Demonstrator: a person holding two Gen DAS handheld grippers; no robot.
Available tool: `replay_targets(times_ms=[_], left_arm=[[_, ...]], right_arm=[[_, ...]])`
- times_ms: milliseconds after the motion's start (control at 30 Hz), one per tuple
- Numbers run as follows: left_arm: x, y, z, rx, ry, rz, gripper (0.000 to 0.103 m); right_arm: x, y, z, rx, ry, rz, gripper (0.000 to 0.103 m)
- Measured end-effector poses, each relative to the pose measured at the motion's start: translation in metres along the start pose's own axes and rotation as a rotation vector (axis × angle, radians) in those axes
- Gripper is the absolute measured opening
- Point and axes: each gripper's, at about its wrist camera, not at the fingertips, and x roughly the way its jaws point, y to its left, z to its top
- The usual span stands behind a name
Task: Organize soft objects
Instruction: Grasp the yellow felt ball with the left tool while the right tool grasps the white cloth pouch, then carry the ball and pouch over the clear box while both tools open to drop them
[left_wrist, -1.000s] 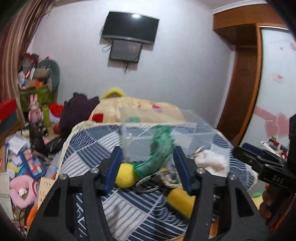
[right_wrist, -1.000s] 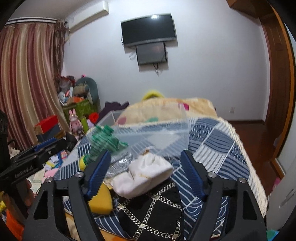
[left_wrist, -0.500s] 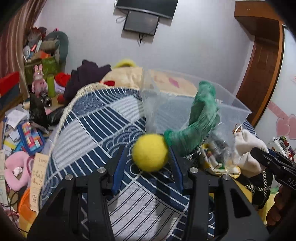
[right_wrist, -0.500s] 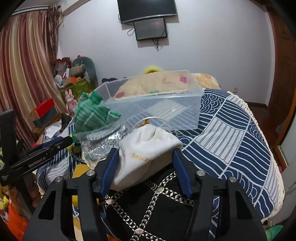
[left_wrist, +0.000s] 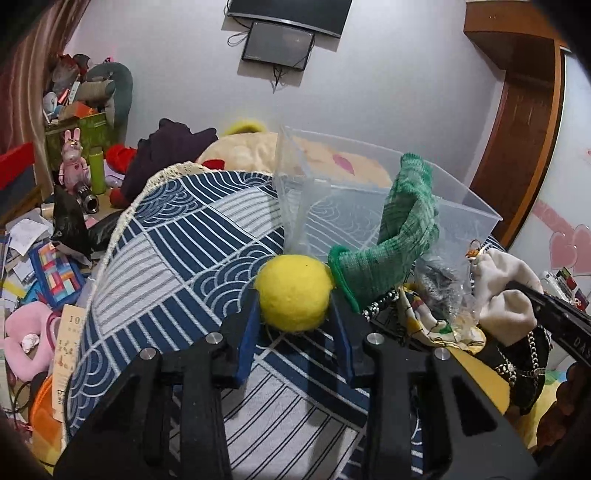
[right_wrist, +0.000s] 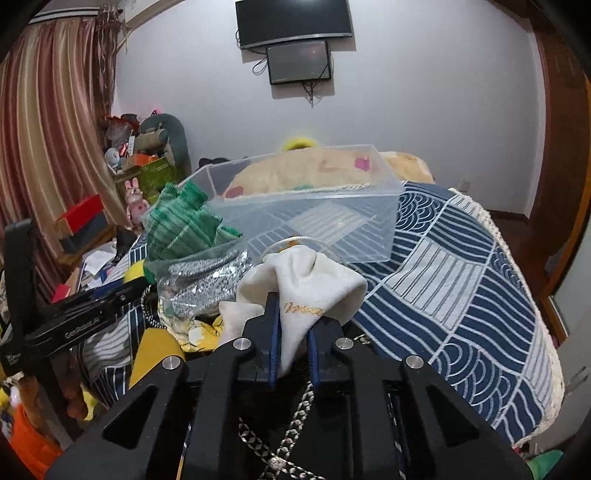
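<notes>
My left gripper (left_wrist: 293, 314) is shut on a yellow felt ball (left_wrist: 293, 293) on the blue patterned bedspread (left_wrist: 177, 258). A green knitted sock (left_wrist: 402, 236) leans against the ball's right side, in front of a clear plastic box (left_wrist: 369, 206). My right gripper (right_wrist: 293, 325) is shut on a cream cloth pouch (right_wrist: 314, 284), which also shows at the right of the left wrist view (left_wrist: 506, 288). The box (right_wrist: 314, 218) stands just behind the pouch. The sock (right_wrist: 181, 221) and a silver glitter item in clear wrap (right_wrist: 207, 280) lie to the pouch's left.
A black bag with a silver chain (right_wrist: 291, 424) lies under the right gripper. A yellow item (right_wrist: 155, 350) and floral cloth (right_wrist: 199, 332) sit beside it. A beige pillow (right_wrist: 295, 173) lies behind the box. The floor at left holds cluttered toys and papers (left_wrist: 40, 251).
Both grippers moved forward and down onto the pile and closed: the left onto the yellow ball, the right onto the cream pouch.
</notes>
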Motion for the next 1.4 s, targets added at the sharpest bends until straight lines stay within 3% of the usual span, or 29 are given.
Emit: replay_targets(times_ms=[333,567,900,1167,1400], left_arm=[[-0.048,0.004,0.021,-0.005,-0.104,-0.016,0.036],[-0.059,-0.012,0.049,0.046,-0.163,-0.049,0.036],[-0.029,-0.018,0.090,0.063,-0.121,-0.092,0.036],[0.015,-0.025,0.103,0.092,-0.015,-0.097,0.036],[0.047,-0.034,0.112,0.137,0.063,-0.080,0.036]], right_arm=[[-0.025,-0.005,0.018,0.003,-0.074,-0.045,0.011],[-0.047,-0.010,0.048,-0.030,-0.153,-0.085,0.011],[-0.029,-0.008,0.087,-0.058,-0.196,-0.100,0.011],[0.017,-0.004,0.109,-0.093,-0.105,-0.084,0.011],[0.069,-0.002,0.107,-0.140,0.088,-0.064,0.011]])
